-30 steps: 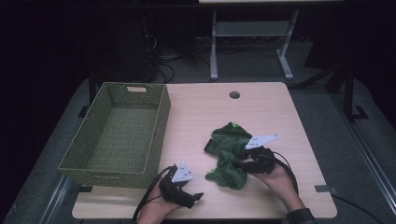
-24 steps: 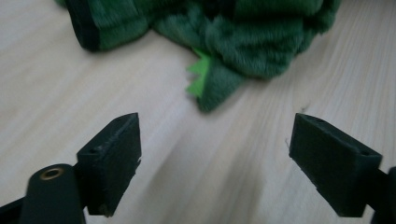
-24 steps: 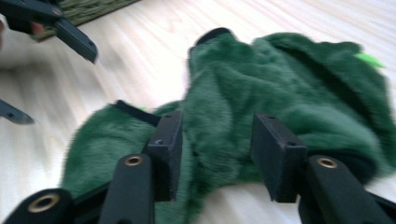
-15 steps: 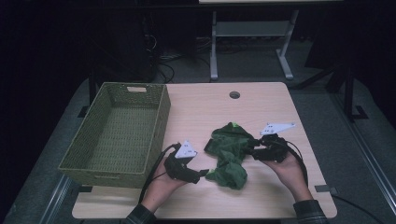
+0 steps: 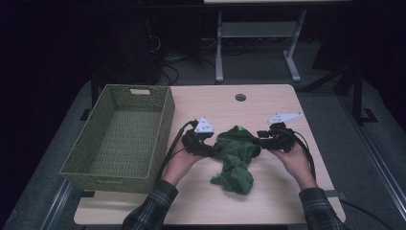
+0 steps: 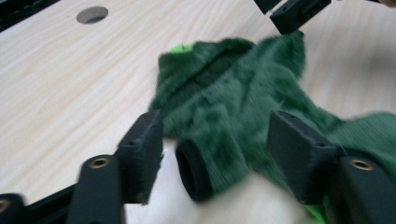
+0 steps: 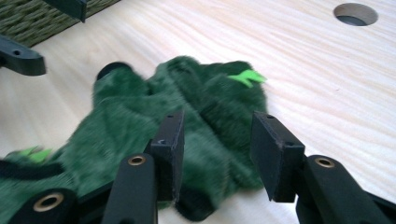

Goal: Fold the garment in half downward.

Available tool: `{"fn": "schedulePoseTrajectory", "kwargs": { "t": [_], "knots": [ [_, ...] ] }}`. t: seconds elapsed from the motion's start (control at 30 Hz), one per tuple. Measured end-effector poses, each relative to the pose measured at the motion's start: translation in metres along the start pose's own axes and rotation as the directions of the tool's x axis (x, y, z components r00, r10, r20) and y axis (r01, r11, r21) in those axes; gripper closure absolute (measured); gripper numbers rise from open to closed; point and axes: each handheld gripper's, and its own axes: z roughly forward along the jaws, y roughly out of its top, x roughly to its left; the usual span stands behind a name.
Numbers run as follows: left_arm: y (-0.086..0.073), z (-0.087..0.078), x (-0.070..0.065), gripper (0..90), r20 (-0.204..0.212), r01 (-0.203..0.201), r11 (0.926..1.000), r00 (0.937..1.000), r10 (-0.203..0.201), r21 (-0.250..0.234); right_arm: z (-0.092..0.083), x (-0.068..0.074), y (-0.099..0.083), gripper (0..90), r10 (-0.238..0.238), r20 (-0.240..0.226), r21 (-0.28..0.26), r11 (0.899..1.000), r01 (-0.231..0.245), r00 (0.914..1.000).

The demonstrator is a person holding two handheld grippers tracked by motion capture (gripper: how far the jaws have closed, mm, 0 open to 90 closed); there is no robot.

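Note:
A dark green fuzzy garment (image 5: 234, 160) with bright green trim and a black cuff (image 6: 194, 170) lies crumpled mid-table. My right gripper (image 5: 256, 141) is shut on its upper right edge, and in the right gripper view a fold is pinched between the jaws (image 7: 217, 140). My left gripper (image 5: 215, 151) is at the cloth's left side. Its jaws have just been closing and still stand apart (image 6: 217, 144), with the cuffed edge between them and a gap beside the left pad. The right gripper's fingertips (image 6: 289, 14) show at the garment's far corner.
A woven green basket (image 5: 163, 115) stands empty at the table's left, close to my left hand. A round cable hole (image 5: 240, 97) lies beyond the garment. Bare wood (image 5: 277, 201) runs along the near edge. A metal stand (image 5: 220, 57) is on the floor behind.
My left gripper came forward from the near edge to the garment's left side and its jaws narrowed. The right gripper drew the garment's edge to the right and slightly away.

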Motion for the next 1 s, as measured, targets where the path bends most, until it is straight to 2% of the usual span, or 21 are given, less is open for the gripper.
{"fn": "schedulePoseTrajectory", "kwargs": {
  "t": [0.07,0.17,0.23,0.4,0.47,0.57,0.7,0.93,1.0],
  "knots": [
    [0.003,0.010,0.007,41.9,-0.008,0.000,0.9999,1.0000,0.000,0.016,0.003,-0.006,0.001,56.2,0.009,0.014,-0.020,1.000,-0.009,0.9999],
    [0.004,0.025,0.018,44.9,-0.019,0.010,0.9993,0.9998,-0.010,0.036,0.012,-0.013,0.000,56.2,0.021,0.034,0.015,1.000,-0.022,0.9992],
    [0.004,0.034,0.026,46.3,-0.026,0.019,0.9985,0.9995,-0.018,0.051,0.018,-0.018,-0.002,56.3,0.038,0.027,0.027,0.999,-0.039,0.9989],
    [0.003,0.056,0.042,49.0,-0.021,0.047,0.9948,0.9987,-0.045,0.090,0.031,-0.026,-0.006,56.8,0.048,0.037,0.059,0.997,-0.050,0.9982],
    [0.002,0.064,0.044,49.3,-0.014,0.028,0.9926,0.9995,-0.027,0.118,0.037,-0.028,-0.008,57.5,0.057,0.042,0.075,0.995,-0.060,0.9975],
    [0.000,0.074,0.044,49.9,0.003,0.021,0.9900,0.9998,-0.021,0.140,0.043,-0.031,-0.011,59.3,0.049,0.037,0.096,0.994,-0.052,0.9981],
    [0.001,0.080,0.044,52.3,0.013,-0.002,0.9873,0.9999,0.000,0.159,0.047,-0.030,-0.013,63.0,0.039,0.048,0.126,0.991,-0.045,0.9981],
    [0.003,0.089,0.044,67.4,0.041,-0.026,0.9806,0.9990,0.019,0.194,0.053,-0.029,-0.014,76.9,0.037,0.045,0.153,0.987,-0.043,0.9983],
    [0.004,0.092,0.044,74.3,0.053,-0.039,0.9773,0.9982,0.028,0.208,0.054,-0.027,-0.014,82.2,0.039,0.047,0.155,0.987,-0.046,0.9981]
  ]
}}
